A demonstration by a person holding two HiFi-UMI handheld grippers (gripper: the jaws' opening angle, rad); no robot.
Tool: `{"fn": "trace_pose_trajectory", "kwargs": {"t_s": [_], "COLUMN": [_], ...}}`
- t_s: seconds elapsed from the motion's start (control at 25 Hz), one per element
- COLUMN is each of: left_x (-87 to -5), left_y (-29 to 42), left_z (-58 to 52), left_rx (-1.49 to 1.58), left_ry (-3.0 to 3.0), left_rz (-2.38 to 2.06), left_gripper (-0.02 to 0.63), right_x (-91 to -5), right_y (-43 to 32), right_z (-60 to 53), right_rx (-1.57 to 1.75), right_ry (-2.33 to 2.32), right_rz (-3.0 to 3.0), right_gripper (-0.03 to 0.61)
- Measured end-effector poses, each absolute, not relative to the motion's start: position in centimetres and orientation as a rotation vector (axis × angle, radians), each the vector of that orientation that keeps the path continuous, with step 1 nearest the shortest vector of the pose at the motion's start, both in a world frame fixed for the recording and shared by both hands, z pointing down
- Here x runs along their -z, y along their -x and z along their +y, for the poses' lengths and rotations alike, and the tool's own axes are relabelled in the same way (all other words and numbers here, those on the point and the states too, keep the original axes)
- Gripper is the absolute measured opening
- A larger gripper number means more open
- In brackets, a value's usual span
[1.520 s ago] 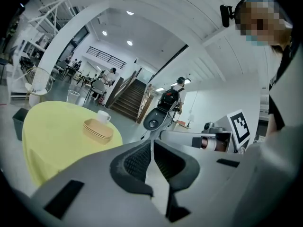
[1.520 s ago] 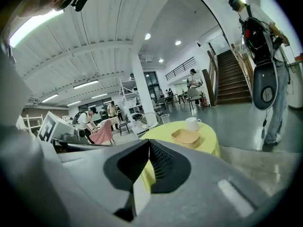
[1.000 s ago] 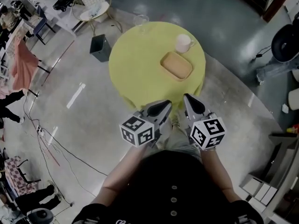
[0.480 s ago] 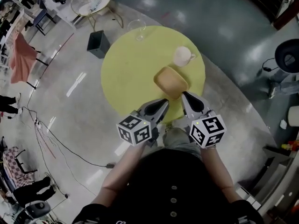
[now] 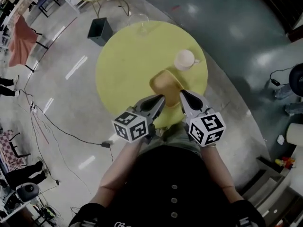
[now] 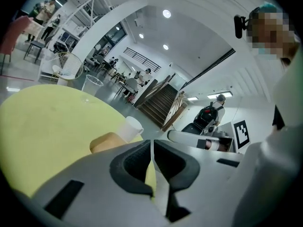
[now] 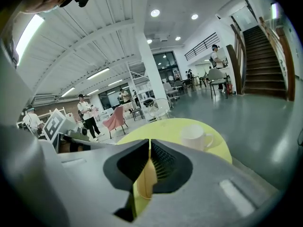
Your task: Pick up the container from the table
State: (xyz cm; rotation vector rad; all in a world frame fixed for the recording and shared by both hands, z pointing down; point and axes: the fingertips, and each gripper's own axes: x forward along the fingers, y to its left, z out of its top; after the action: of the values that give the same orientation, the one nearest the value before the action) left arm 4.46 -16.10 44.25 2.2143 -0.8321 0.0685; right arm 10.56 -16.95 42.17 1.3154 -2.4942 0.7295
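The container (image 5: 166, 83) is a shallow tan rectangular dish on the near right part of the round yellow table (image 5: 128, 65). A white mug (image 5: 184, 59) stands just beyond it. My left gripper (image 5: 161, 99) is shut and empty, its tips over the table's near edge, just short of the dish's near left corner. My right gripper (image 5: 182, 93) is shut too, with its tips at the dish's near right side. The left gripper view shows the dish (image 6: 106, 141) and mug (image 6: 131, 126) beyond the closed jaws. In the right gripper view the dish (image 7: 143, 181) lies below the closed jaws.
An empty clear glass (image 5: 138, 22) stands at the table's far edge. A dark bin (image 5: 100, 30) sits on the floor beyond the table at the left. Cables run over the floor at the left. People and chairs are in the hall far behind.
Both grippers have moved forward from short of the table to over its near edge, right up to the dish. They stayed shut. The table now lies closer in the head view.
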Motion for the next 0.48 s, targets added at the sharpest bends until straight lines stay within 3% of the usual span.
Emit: {"fn": "trace_pose_trajectory", "kwargs": {"t_s": [0.48], "left_x": [-47.0], "left_y": [-4.3], "left_z": [-15.6], "left_rx": [-0.131], "left_ry": [-2.118], "left_rz": [-0.901], "left_gripper": [0.028], "right_x": [-45.1], "right_y": [-11.6], "right_z": [-17.0], "right_rx": [-0.824], "right_ry": [-1.232], "right_rz": [-2.464], "right_gripper": [0.006]}}
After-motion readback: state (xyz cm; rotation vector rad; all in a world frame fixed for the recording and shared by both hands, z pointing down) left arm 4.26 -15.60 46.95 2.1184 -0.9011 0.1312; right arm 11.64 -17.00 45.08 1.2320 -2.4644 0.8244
